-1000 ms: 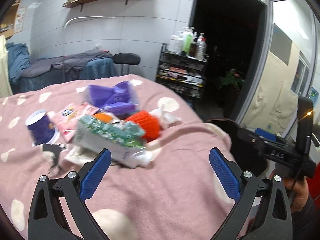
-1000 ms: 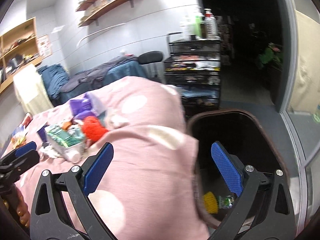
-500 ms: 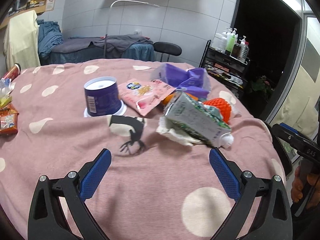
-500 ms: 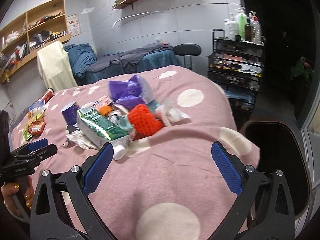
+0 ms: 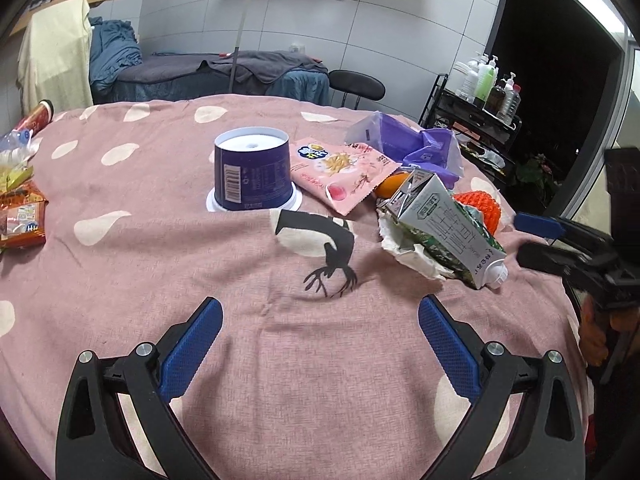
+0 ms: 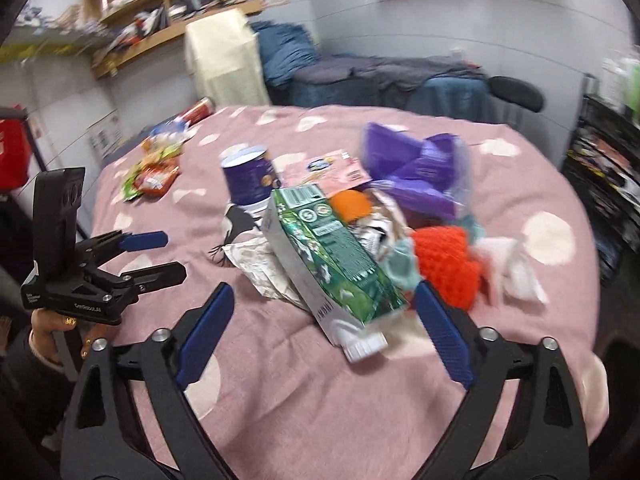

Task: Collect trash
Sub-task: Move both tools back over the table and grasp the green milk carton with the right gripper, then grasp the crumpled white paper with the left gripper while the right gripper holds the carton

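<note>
A pile of trash lies on the pink spotted cloth (image 5: pixel 160 264): a green and white milk carton (image 5: pixel 444 228) on its side over crumpled paper (image 5: pixel 404 248), an upturned purple tub (image 5: pixel 252 172), a pink snack packet (image 5: pixel 340 172), a purple bag (image 5: pixel 416 144) and an orange-red net ball (image 5: pixel 480 204). My left gripper (image 5: pixel 320 332) is open and empty, short of the pile. My right gripper (image 6: pixel 324 320) is open and empty, its jaws either side of the carton's capped end (image 6: pixel 360 344). The carton (image 6: pixel 328 256) lies toward me in the right wrist view.
Snack wrappers (image 5: pixel 20 216) and a red can (image 5: pixel 38 116) lie at the table's far left. A black chair (image 5: pixel 356 84) and a trolley of bottles (image 5: pixel 476 96) stand behind the table. A massage bed (image 5: pixel 224 72) lines the back wall.
Both grippers have swung left from the dark bin toward the table. The trash pile now sits closer in front of the right gripper. Both stay open.
</note>
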Tool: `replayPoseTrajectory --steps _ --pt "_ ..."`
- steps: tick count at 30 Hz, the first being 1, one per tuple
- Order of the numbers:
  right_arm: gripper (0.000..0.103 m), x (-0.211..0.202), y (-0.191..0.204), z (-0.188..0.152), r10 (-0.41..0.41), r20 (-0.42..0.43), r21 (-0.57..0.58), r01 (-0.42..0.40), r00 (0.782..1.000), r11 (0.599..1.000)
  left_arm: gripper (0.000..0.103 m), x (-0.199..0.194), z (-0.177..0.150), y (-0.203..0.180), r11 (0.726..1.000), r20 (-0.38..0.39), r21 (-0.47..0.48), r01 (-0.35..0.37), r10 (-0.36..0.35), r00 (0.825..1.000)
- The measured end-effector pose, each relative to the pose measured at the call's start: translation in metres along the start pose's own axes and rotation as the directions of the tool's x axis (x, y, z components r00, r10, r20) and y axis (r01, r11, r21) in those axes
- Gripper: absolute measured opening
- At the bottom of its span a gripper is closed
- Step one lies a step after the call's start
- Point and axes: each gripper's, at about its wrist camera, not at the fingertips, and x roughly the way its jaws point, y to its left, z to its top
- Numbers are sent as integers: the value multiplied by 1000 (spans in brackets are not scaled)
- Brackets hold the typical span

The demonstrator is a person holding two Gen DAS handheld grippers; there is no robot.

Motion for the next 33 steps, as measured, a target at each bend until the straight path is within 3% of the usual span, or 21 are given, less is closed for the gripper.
replayPoseTrajectory --steps 3,9,18,20,24,28,33 --pt "80 17 -7 12 81 -49 -26 -83 996 996 97 -2 -3 3 1000 -4 -5 -2 2 1000" --pt "75 47 2 26 87 -135 -172 -109 987 979 97 -2 -4 3 1000 -13 -3 -3 3 1000" --pt "75 86 -3 29 58 -224 -224 -110 973 968 97 -2 -4 3 1000 -20 -6 3 -3 1000" --pt "65 83 -4 30 63 -211 -217 -110 975 970 97 -2 -5 4 1000 -22 -6 2 -2 1000" --pt "62 69 -6 29 66 -173 -189 -99 983 977 97 2 -3 4 1000 -29 -15 11 -12 1000" --pt "60 40 -11 28 91 -82 -113 -100 992 989 97 7 4 5 999 -29 -26 22 -22 999" --pt "57 -2 -17 23 92 37 -36 -91 995 995 96 11 14 -2 994 -25 -59 96 -98 995"
